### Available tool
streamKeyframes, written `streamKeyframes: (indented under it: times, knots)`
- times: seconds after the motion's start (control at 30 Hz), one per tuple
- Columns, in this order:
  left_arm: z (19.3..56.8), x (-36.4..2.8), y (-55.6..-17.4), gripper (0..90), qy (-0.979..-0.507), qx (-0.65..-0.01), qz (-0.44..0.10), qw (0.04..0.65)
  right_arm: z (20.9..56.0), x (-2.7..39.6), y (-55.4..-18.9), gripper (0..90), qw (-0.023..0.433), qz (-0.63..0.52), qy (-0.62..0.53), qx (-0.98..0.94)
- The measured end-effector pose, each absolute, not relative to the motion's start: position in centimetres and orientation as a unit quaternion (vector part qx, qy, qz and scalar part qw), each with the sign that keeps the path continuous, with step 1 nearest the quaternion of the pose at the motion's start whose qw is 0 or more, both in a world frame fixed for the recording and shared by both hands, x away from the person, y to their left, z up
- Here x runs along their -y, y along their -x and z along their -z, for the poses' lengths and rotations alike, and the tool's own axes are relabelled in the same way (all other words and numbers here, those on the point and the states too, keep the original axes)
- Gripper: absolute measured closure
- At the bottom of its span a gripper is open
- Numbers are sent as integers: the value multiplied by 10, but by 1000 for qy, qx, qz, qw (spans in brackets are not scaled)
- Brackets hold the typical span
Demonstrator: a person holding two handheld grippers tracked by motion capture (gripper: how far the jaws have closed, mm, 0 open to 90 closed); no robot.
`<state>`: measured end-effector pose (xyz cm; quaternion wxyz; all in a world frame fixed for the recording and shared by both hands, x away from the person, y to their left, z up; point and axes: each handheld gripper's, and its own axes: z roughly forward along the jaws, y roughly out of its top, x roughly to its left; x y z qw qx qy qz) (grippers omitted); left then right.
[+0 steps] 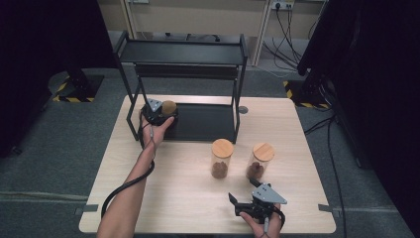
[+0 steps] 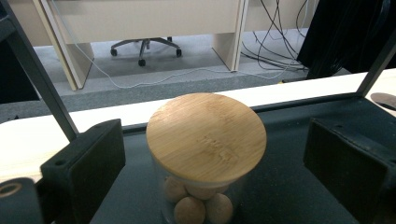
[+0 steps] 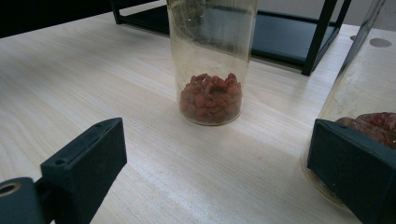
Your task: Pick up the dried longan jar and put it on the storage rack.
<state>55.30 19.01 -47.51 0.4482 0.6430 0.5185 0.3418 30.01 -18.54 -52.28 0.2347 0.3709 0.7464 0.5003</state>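
A: Where does the short jar sit?

B: On the lower shelf of the black rack, at its left end. The left gripper is around it, but its fingers stand apart on either side, clear of the glass, so nothing is clamped.

A: How would it handle?

B: I'd judge it light but breakable: thin clear glass, smooth and likely slippery, with a flat bamboo lid that may only rest on top. Better to take it by the glass wall below the lid, squeezing gently, and keep it upright.

A: What's inside?

B: Pale round balls, a few at the bottom, like small nuts or cork balls; I can't tell which.

A: And the others?

B: Two tall jars stand on the worktop, both with bamboo lids. The left tall jar holds a low heap of small red-brown pieces. The right tall jar holds bigger reddish-brown lumps. The right gripper waits near them, fingers wide apart, empty.
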Motion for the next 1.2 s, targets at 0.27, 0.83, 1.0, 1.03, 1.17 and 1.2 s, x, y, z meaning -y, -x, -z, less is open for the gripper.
streamKeyframes:
  times: [0.27,0.83,1.0,1.03,1.17,1.2]
  knots:
    - [477,-189,-544,50,-642,-515,-341,454,523,186,-300,49,233,-501,-375,-744]
    - [463,-185,-530,51,-638,-505,-350,463,523,186,-300,49,235,-501,-373,-745]
    - [466,-186,-525,52,-639,-505,-347,466,523,185,-300,49,235,-500,-373,-745]
    - [466,-186,-524,52,-639,-505,-346,466,523,185,-300,49,234,-500,-373,-745]
    - [467,-186,-518,52,-638,-502,-346,470,523,186,-300,49,235,-501,-373,-745]
    - [466,-186,-516,52,-636,-502,-346,472,523,186,-300,49,235,-500,-373,-745]
